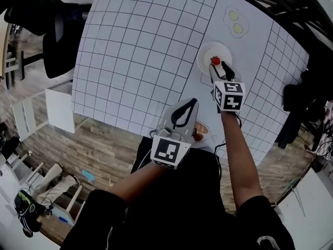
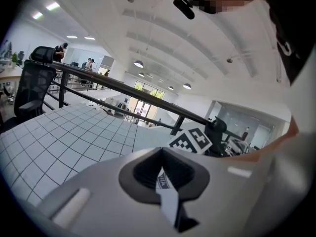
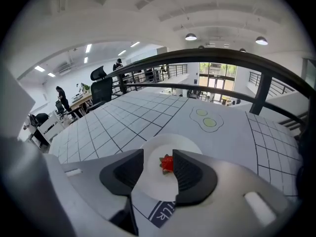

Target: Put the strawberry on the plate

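A small red strawberry (image 1: 215, 61) lies on the round white plate (image 1: 208, 51) on the gridded table. My right gripper (image 1: 218, 65) is open at the plate's near side. In the right gripper view the strawberry (image 3: 167, 163) rests on the plate (image 3: 170, 143) between the spread jaws of the right gripper (image 3: 158, 158). It sits close to the right-hand pad, and a wide gap separates it from the left-hand pad. My left gripper (image 1: 193, 102) hovers at the table's near edge, shut and holding nothing. In its own view the left gripper (image 2: 163, 154) points up over the table.
A flat fried-egg shape (image 1: 235, 22) with two yolks lies beyond the plate. The white gridded cover (image 1: 140, 46) spreads to the left. A black office chair (image 1: 62, 35) stands off the table's left edge, and a dark railing (image 3: 207, 56) runs behind the table.
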A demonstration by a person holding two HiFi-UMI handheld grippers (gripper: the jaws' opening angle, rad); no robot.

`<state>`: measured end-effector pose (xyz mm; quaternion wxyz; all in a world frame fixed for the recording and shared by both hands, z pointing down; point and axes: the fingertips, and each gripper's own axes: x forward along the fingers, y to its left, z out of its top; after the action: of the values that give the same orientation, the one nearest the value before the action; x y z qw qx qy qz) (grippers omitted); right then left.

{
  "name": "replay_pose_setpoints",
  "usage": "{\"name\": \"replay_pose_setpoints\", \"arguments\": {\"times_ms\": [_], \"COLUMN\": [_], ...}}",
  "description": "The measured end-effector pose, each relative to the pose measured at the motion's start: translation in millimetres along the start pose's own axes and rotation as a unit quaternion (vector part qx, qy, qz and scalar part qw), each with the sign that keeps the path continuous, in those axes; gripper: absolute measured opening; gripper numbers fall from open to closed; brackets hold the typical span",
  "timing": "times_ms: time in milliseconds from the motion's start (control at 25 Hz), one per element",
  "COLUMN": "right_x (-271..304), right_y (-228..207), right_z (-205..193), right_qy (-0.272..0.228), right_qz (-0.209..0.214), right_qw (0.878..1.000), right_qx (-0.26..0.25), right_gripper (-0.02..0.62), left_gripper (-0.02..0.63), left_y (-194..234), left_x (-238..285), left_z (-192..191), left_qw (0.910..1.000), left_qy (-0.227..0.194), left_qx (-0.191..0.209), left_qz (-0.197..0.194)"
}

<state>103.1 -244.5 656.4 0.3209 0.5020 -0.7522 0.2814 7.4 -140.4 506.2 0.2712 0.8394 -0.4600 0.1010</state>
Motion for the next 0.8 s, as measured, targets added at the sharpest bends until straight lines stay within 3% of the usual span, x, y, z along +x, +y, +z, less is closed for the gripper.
{"name": "replay_pose_setpoints", "arguments": {"times_ms": [480, 800], "right_x": [-73.4, -133.4], "right_y": [20.9, 44.1], "right_z": [35.2, 72.8], "right_qy": [-0.070, -0.126], "right_qz": [-0.007, -0.004], "right_qw": [0.997, 0.992], "right_qx": [0.016, 0.025], "right_gripper": [0.176, 0.106], "left_gripper": [0.009, 0.009], "left_y": [-8.7, -23.8], "left_x": [-25.0, -31.2], "left_z": [19.2, 42.3], "left_qw": [0.9995, 0.9975], "left_qy": [-0.031, -0.053], "left_qx": [0.007, 0.025], "left_qz": [-0.006, -0.040]}}
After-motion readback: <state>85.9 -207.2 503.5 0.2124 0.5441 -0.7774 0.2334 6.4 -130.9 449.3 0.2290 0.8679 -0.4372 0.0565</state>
